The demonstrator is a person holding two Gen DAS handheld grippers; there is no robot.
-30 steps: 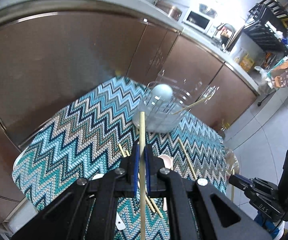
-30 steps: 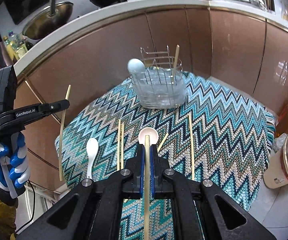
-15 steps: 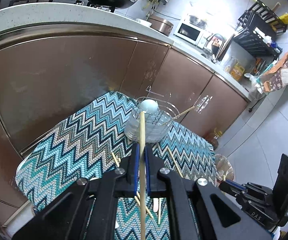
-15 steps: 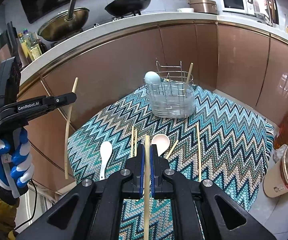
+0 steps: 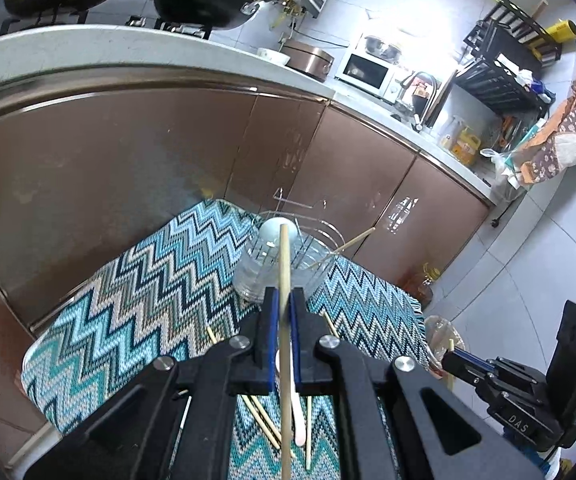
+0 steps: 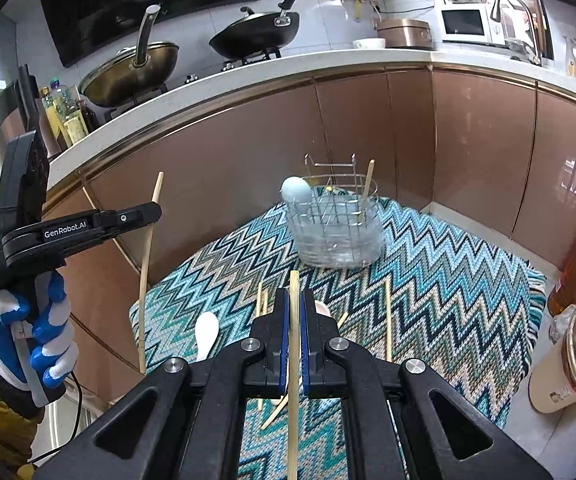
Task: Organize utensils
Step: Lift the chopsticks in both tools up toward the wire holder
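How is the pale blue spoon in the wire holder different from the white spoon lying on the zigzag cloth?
The pale blue ceramic spoon stands upright in the wire utensil holder, bowl end up; the white ceramic spoon lies flat on the zigzag-patterned cloth, not yet put away. The blue one sits at the far end of the cloth, the white one at the near end by the tools. Both look like short soup spoons.

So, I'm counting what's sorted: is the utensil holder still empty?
No. The utensil holder already holds a pale blue spoon and one chopstick, both upright in the wire rack.
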